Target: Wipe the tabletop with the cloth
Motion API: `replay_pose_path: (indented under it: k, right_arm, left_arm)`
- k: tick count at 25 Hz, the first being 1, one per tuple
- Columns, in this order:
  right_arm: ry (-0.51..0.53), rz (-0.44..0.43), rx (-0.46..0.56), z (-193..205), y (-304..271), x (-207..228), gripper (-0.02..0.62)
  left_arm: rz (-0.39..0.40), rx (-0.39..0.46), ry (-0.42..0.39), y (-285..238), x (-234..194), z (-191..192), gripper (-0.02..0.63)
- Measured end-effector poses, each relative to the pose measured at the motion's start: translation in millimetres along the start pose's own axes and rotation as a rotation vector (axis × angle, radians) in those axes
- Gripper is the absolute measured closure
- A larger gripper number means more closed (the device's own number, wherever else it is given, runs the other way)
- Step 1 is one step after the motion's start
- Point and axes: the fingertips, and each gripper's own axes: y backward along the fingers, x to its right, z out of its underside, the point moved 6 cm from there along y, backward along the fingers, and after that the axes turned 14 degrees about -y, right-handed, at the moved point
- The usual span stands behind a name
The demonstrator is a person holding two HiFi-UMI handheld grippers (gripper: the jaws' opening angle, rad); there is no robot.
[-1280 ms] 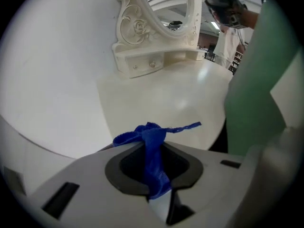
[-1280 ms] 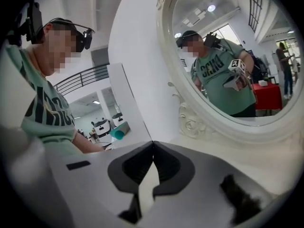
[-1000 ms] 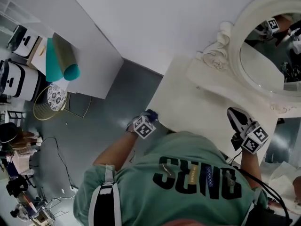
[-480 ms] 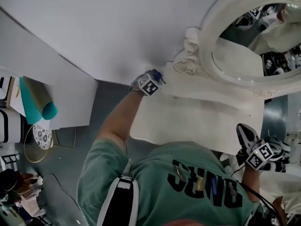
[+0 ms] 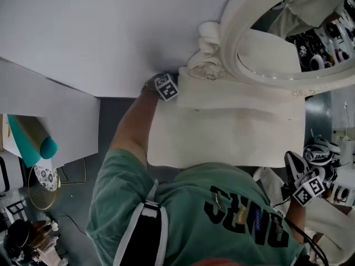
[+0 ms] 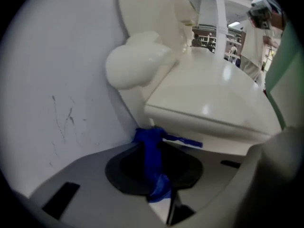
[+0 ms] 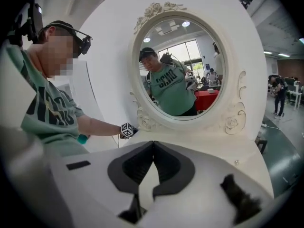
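Your left tool (image 5: pixel 171 83) is up at the back left corner of the tabletop (image 5: pixel 233 132), tucked between the wall (image 5: pixel 100 32) and the foot of the mirror (image 5: pixel 288 32), with the cloth (image 6: pixel 152 160) pinched in it right at the tabletop's edge. The mirror stands along the back of the tabletop, against the wall. Your right tool (image 5: pixel 294 168) is off past the front right corner, down by your side.

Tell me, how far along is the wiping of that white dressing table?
Done: the blue cloth is clamped in the left tool. In hand: that tool holds the cloth at the back left corner of the tabletop, beside the mirror's carved base. Left: hard to judge, since the tabletop shows no wiped streaks; most of it likely remains. The right tool is shut, empty and off to the side.
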Motion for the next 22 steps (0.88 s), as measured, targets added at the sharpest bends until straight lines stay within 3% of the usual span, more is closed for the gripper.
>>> replay_pose_path:
  k: [7, 14, 18, 22]
  right_arm:
    - [0.094, -0.183, -0.064, -6.6, -49.2, -40.7, 0.583]
    - [0.196, -0.439, -0.169, -23.5, -104.8, -62.0, 0.583]
    - [0.271, -0.616, -0.258, -10.7, -144.7, -97.7, 0.583]
    - [0.301, -0.694, -0.27, 1.7, -145.0, -124.3, 0.583]
  left_arm:
    - [0.035, 0.034, -0.031, 44.9, 100.0, 14.9, 0.522]
    - [0.156, 0.079, -0.045, 103.9, 292.2, 1.8, 0.523]
    - [0.21, 0.052, 0.113, 138.6, 391.6, 12.5, 0.523]
    - [0.27, -0.015, 0.279, 153.1, 450.2, 43.8, 0.523]
